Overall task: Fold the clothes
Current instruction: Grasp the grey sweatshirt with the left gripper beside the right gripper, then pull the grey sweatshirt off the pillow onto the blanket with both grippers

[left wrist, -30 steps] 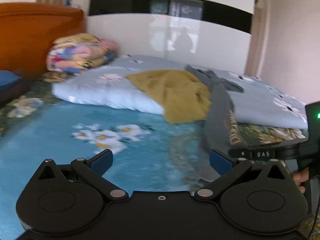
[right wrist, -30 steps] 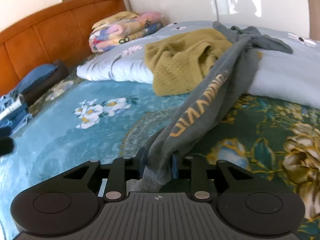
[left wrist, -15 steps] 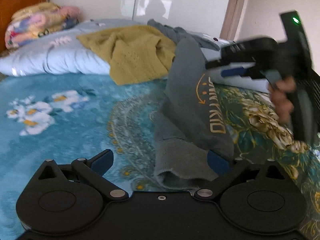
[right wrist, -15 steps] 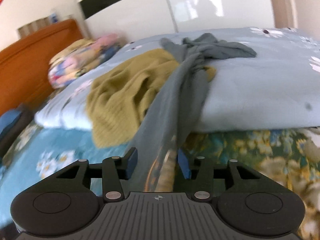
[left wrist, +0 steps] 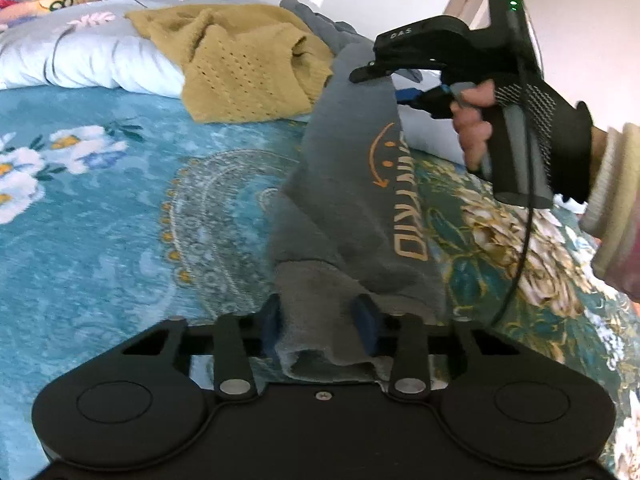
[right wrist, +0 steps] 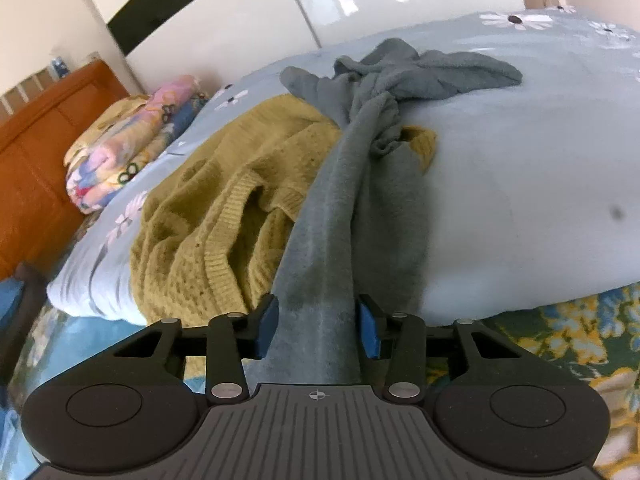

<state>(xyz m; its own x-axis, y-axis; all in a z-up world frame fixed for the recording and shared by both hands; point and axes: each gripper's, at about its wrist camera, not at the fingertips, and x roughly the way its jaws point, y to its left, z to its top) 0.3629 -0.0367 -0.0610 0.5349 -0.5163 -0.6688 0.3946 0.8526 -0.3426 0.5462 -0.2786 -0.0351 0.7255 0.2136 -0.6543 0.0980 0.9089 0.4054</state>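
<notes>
- The left tool [left wrist: 320,322] is closing its blue pads on the near, folded end of the grey sweatshirt [left wrist: 352,184].
- The right tool [right wrist: 318,322] is closing too, with the sweatshirt's cloth between its pads.
- The sweatshirt runs from the far pale blue quilt [right wrist: 520,200] down onto the flowery bed cover [left wrist: 100,208].
- A yellow knitted sweater [right wrist: 208,232] lies just left of it, touching.
</notes>
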